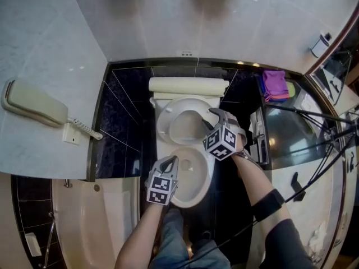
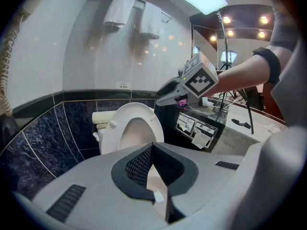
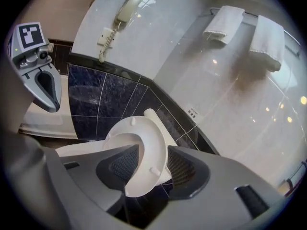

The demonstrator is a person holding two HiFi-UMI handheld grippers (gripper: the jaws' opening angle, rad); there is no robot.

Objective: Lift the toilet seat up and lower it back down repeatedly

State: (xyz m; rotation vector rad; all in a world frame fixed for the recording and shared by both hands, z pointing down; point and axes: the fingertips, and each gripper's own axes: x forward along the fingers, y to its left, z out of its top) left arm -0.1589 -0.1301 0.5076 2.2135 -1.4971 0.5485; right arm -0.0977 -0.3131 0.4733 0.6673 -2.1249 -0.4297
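Lift half looks done. The toilet seat (image 1: 164,122) stands raised, leaning back toward the tank (image 1: 188,85), with the bowl (image 1: 208,175) open below. Your right gripper (image 3: 152,150) is spread wide, the seat rim between its pads but unpinched. Your left gripper (image 2: 153,148) is pressed together and empty. Next, pinch the rim and swing the seat down. The counter (image 1: 280,129) crowds your right; the bowl side is open.

A phone (image 1: 35,104) and towels (image 3: 223,25) hang on the wall (image 1: 224,27).

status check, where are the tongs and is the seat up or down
Right tongs open, toilet seat rim between them, not pinched. Left tongs shut, empty, over the bowl. Seat upright. Nothing blocking seen.
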